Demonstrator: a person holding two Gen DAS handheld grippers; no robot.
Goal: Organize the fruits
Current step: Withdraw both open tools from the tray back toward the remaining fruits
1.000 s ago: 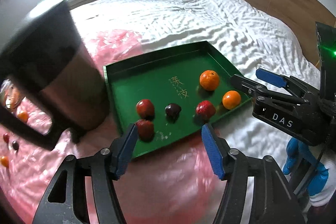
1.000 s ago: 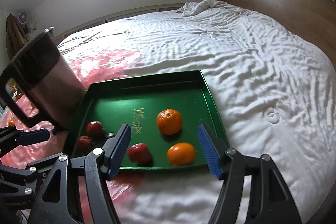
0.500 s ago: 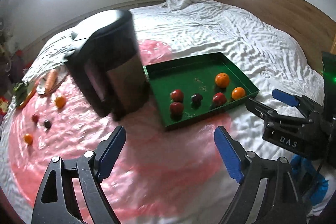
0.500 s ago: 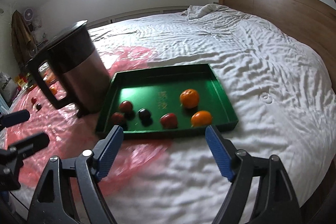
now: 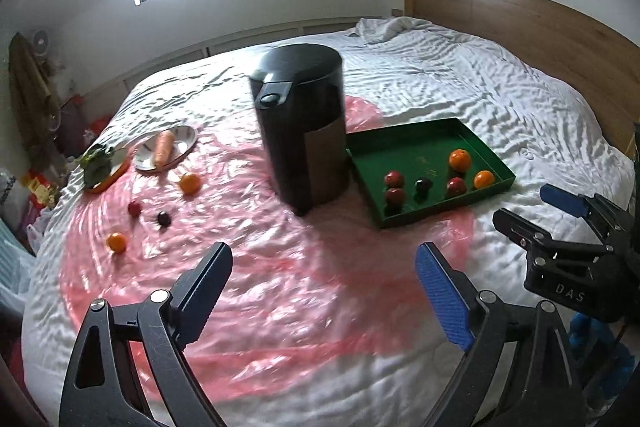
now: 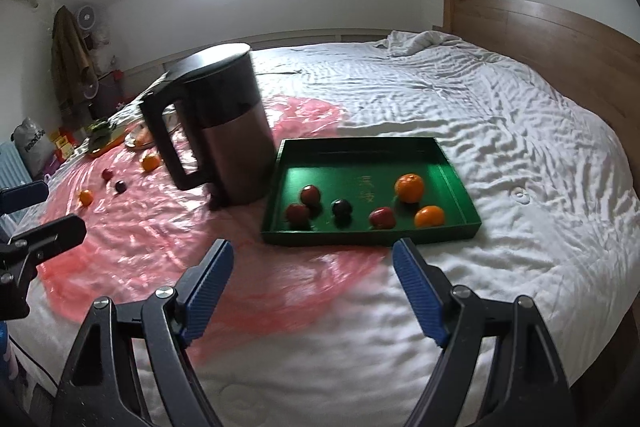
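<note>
A green tray (image 5: pixel 400 143) (image 6: pixel 360 151) lies on the bed and holds two oranges (image 6: pixel 409 187), several red fruits (image 6: pixel 310 194) and a dark plum (image 6: pixel 342 207). More loose fruit lies on the pink plastic sheet at the left: an orange (image 5: pixel 189 183), a red fruit (image 5: pixel 134 208), a dark plum (image 5: pixel 163 218) and another orange (image 5: pixel 116 242). My left gripper (image 5: pixel 324 291) is open and empty, well short of the tray. My right gripper (image 6: pixel 312 287) is open and empty, in front of the tray.
A tall black and steel kettle (image 5: pixel 304 123) (image 6: pixel 224 123) stands just left of the tray. A metal plate with a carrot (image 5: pixel 164 147) and a plate with greens (image 5: pixel 98 167) lie at the far left. A wooden headboard (image 6: pixel 560 39) lines the right side.
Both grippers have pulled back and up from the tray, so the view widens. The kettle, tray and loose fruit at the left now show fully. Both grippers stay open.
</note>
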